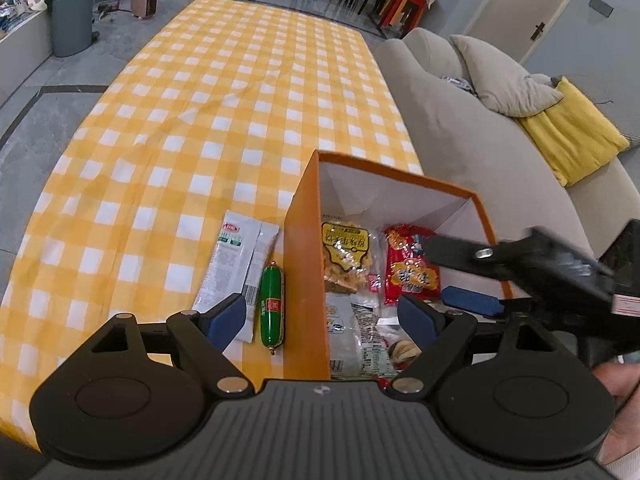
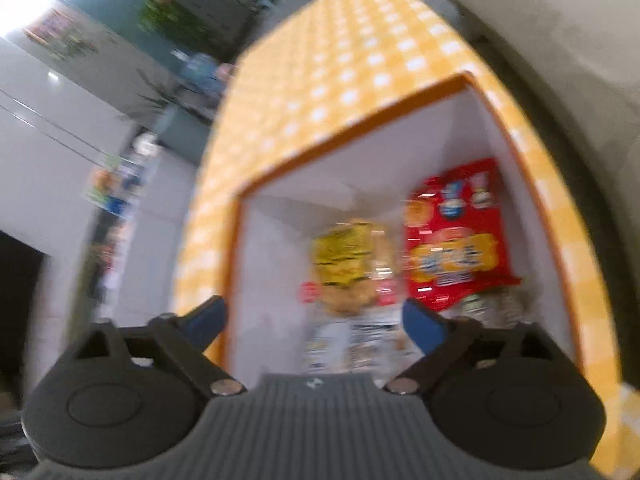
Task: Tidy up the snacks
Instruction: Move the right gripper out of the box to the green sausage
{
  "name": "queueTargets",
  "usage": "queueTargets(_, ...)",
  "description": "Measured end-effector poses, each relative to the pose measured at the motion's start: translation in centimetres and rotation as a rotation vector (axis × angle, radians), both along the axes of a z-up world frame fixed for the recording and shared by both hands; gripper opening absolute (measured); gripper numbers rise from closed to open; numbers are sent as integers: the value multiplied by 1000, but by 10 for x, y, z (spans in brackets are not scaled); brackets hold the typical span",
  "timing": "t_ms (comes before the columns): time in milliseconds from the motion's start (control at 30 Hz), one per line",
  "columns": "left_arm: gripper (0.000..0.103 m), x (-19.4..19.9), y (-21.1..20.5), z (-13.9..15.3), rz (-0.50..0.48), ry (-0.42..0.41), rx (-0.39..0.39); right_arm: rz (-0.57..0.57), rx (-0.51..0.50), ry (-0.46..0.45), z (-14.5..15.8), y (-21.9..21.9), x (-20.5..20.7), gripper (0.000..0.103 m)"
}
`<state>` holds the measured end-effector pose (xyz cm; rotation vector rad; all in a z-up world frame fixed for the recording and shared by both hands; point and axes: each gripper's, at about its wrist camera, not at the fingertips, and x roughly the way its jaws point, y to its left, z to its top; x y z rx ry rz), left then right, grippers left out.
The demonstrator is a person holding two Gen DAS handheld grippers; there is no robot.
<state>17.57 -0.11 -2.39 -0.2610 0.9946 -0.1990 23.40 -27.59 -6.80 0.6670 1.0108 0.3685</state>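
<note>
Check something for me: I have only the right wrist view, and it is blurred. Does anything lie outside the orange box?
Observer: Yes. The left wrist view shows a green sausage on the checked cloth, just left of the orange box.
Operator: Only that one?
Observer: No. A white packet lies flat beside the sausage, on its far side from the box.
Operator: Where is my right gripper relative to the box?
Observer: The right gripper reaches in over the box's right side, above the red bag, with its jaws apart and nothing between them.
</note>
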Motion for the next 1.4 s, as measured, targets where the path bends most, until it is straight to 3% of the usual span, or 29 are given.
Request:
queueTargets(133, 100, -6, 1, 12, -1, -24, 2, 6, 140, -16, 15, -1, -12, 100)
queueTargets(433, 100, -18, 27, 41, 55, -67, 69, -4, -96, -82, 55, 26, -37, 100)
queueTargets(633, 100, -27, 72, 39, 151, -68, 129, 39, -126, -137, 63, 50, -54, 99)
queueTargets(733, 100, -29, 100, 32, 221, -46, 122, 75, -197, -193, 64, 74, -58, 76)
queueTargets(900, 100, -26, 136, 19, 284, -23, 60, 139, -275, -206, 58, 114, -57, 70)
queueTargets(1000, 100, -23, 149, 8, 294, -7, 44, 160, -312, -208, 53, 138, -54, 49)
queueTargets(1067, 100, -19, 156, -1, 297, 6, 26, 173, -313, -196, 44, 151, -51, 28)
queueTargets(1233, 100, -11, 171, -26, 293, 45, -21, 164, -385, -170, 19, 189, -43, 4)
queueTargets(1400, 100, -5, 182, -40, 304, 82, -21, 91, -577, -192, -15, 232, -43, 0)
